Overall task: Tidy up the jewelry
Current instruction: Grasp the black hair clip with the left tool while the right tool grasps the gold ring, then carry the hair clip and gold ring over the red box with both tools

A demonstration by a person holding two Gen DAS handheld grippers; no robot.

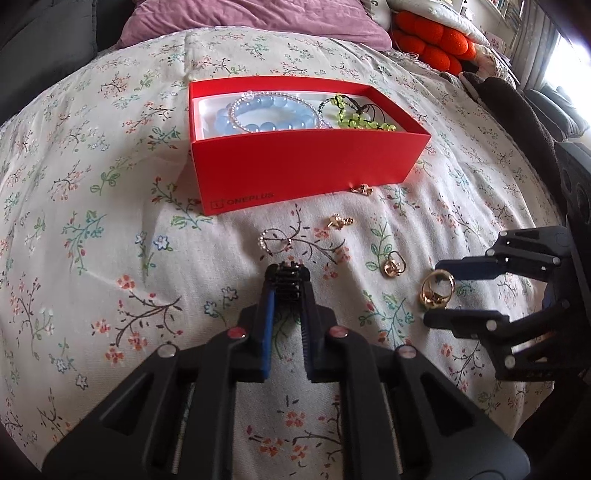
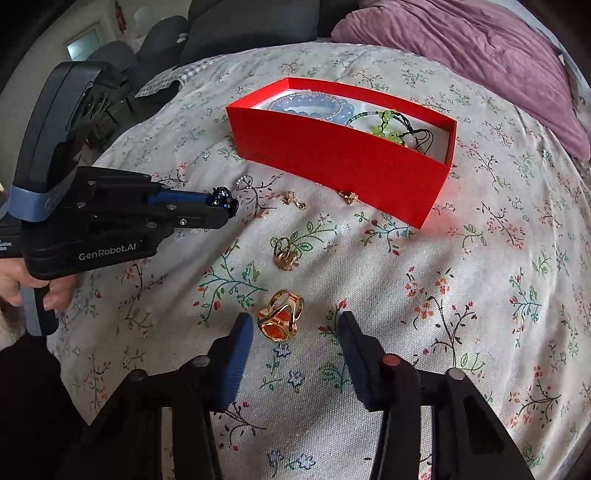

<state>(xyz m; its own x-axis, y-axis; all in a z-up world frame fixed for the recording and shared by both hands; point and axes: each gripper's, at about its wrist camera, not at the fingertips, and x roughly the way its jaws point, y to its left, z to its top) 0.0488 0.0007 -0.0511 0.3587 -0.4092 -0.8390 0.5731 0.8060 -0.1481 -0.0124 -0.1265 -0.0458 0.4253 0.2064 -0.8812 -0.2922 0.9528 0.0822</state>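
Note:
A red box (image 1: 295, 166) (image 2: 332, 158) stands on the flowered quilt. Blue bead bracelets (image 1: 258, 118) and a green beaded cord piece (image 1: 354, 118) lie inside it. My left gripper (image 1: 288, 275) (image 2: 223, 201) is shut on a small dark shiny piece (image 2: 221, 195) just above the quilt. My right gripper (image 2: 295, 328) (image 1: 435, 291) is open, its fingers on either side of a wide gold ring (image 2: 280, 315) that lies on the quilt. A gap shows on the ring's right side. Loose on the quilt lie a clear beaded ring (image 1: 273, 240), a gold earring (image 1: 340, 221) and another gold ring (image 1: 393, 265).
One more gold piece (image 1: 361, 189) lies against the box's front wall. A purple pillow (image 1: 251, 22) and an orange cushion (image 1: 432, 40) sit at the far end of the bed. A hand (image 2: 37, 288) holds the left gripper's handle. Dark furniture stands beyond the bed.

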